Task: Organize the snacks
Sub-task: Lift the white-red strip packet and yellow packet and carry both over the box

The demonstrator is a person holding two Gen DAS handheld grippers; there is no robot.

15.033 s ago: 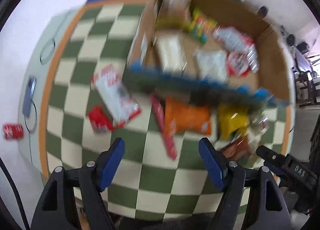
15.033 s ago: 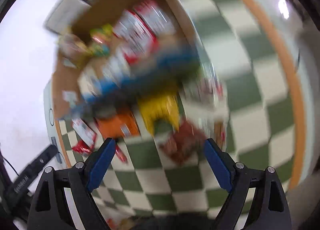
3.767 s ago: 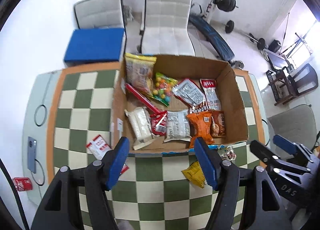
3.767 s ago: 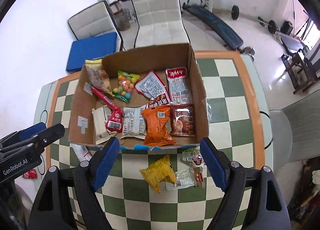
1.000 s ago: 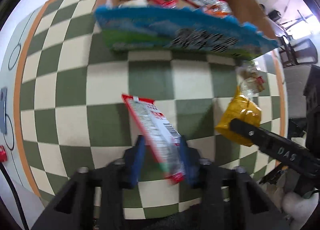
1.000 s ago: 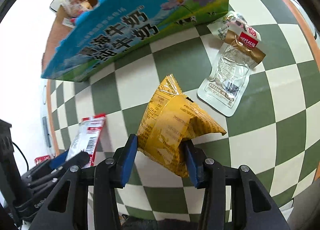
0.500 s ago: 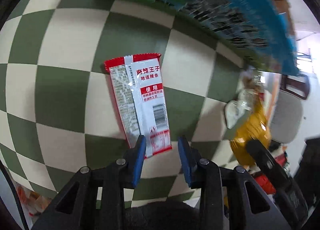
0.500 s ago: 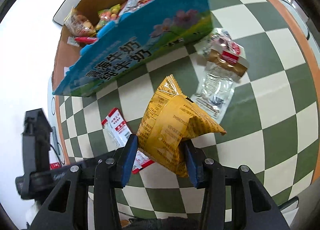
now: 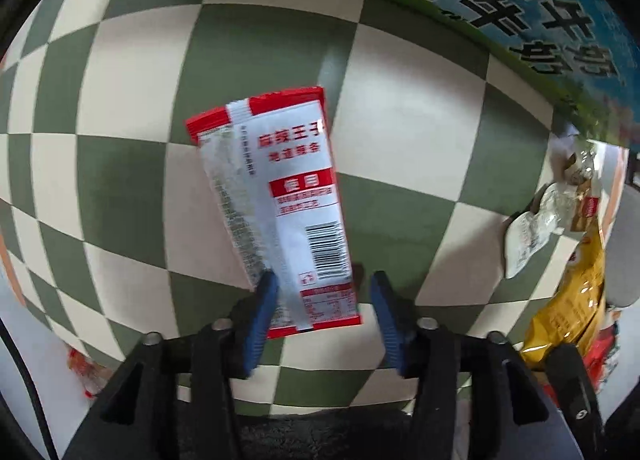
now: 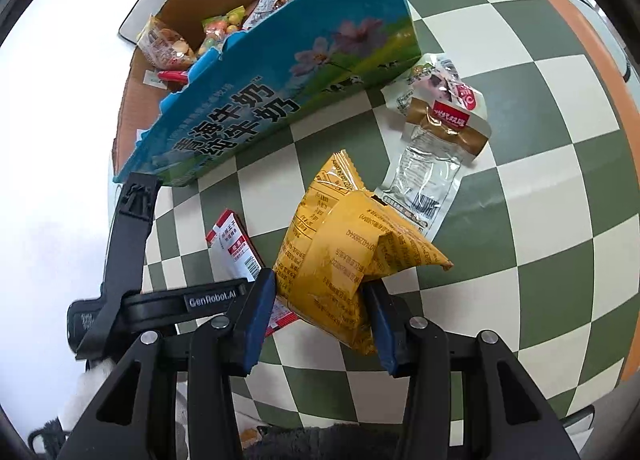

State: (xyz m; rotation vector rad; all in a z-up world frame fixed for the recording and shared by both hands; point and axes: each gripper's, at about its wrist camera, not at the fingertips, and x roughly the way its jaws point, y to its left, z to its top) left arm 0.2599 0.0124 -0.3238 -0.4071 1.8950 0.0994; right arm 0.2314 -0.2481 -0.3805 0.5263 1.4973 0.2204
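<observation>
Snacks lie on the checkered worktop (image 10: 560,164) in front of the open cardboard box (image 10: 256,108), whose blue printed wall faces the grippers and which already holds several packets.

Furthest left, the red-and-white sachet (image 9: 280,212) is flat, thin and glossy; it looks light and limp, likely to flop if pinched at one end. The left gripper (image 9: 322,312) straddles its near, barcode end with a moderate gap; I cannot tell whether the pads actually press it. A hold across the narrow width near that sealed edge seems best.

Next, the yellow crinkled foil bag (image 10: 348,256) is puffy, airy and crushable, and the right gripper (image 10: 320,320) holds it, jaws narrowed on its lower corner.

Furthest right, a clear plastic pouch (image 10: 436,156) with a gold-and-red header lies flat beside the box, slick and soft, overlapping another small packet.
</observation>
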